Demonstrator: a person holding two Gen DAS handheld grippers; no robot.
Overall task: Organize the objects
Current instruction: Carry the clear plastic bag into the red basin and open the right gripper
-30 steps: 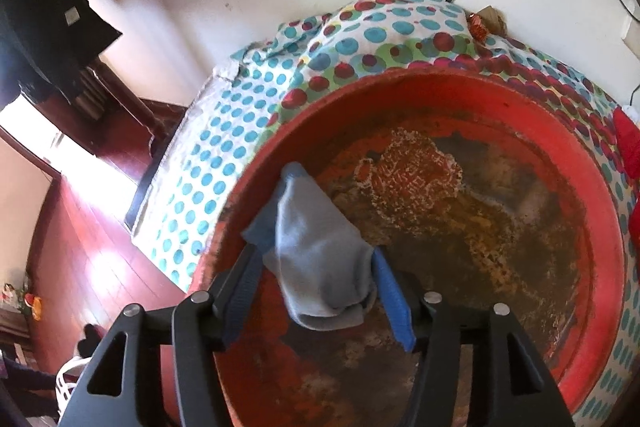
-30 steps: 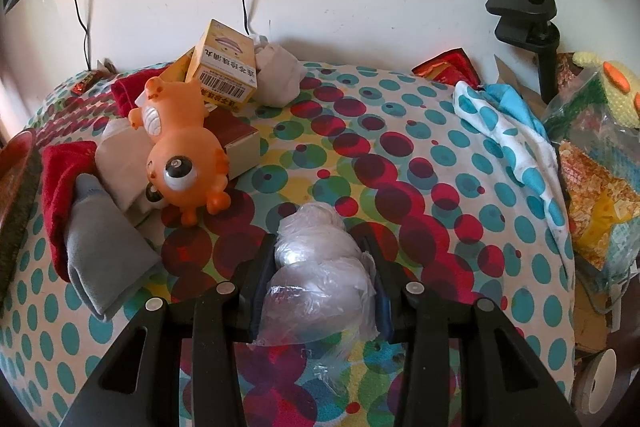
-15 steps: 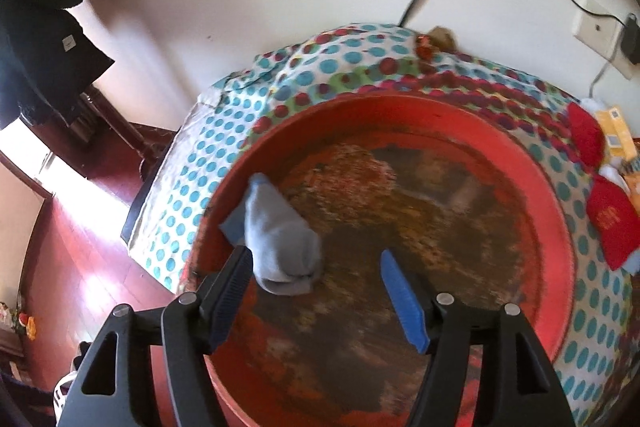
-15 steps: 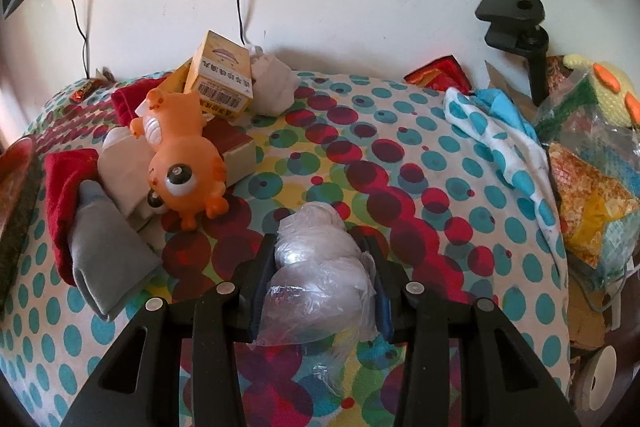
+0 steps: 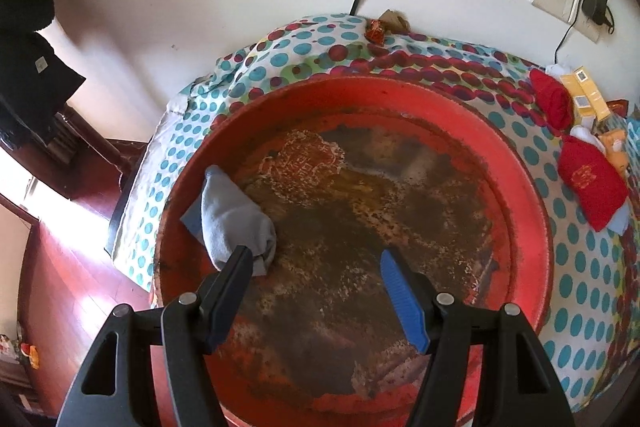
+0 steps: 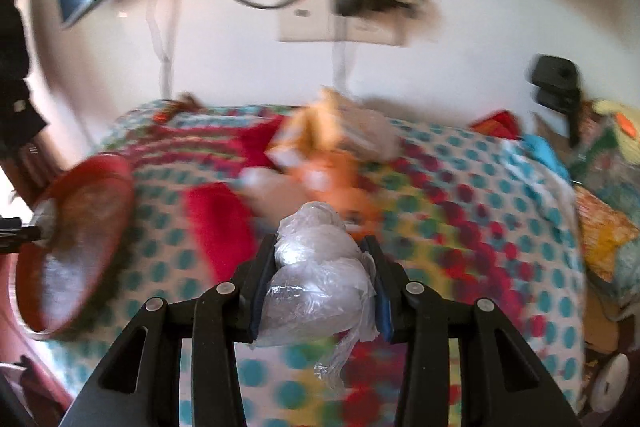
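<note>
Left claw [image 5: 316, 259] spread, grey sock [image 5: 236, 223] beside it, right claw [image 6: 320, 247] pinching plastic bag [image 6: 316, 275]

1. We see a red basin [image 5: 516, 195] whose inner floor looks rough, worn and mottled brown.
2. We see a soft, matt grey knit sock [image 5: 234, 217] lying in it.
3. We see a thin, crinkled, glossy plastic bag [image 6: 320, 275].
4. We see a polka-dot cloth cover [image 5: 576, 267], and a glossy wooden floor [image 5: 68, 279].
</note>
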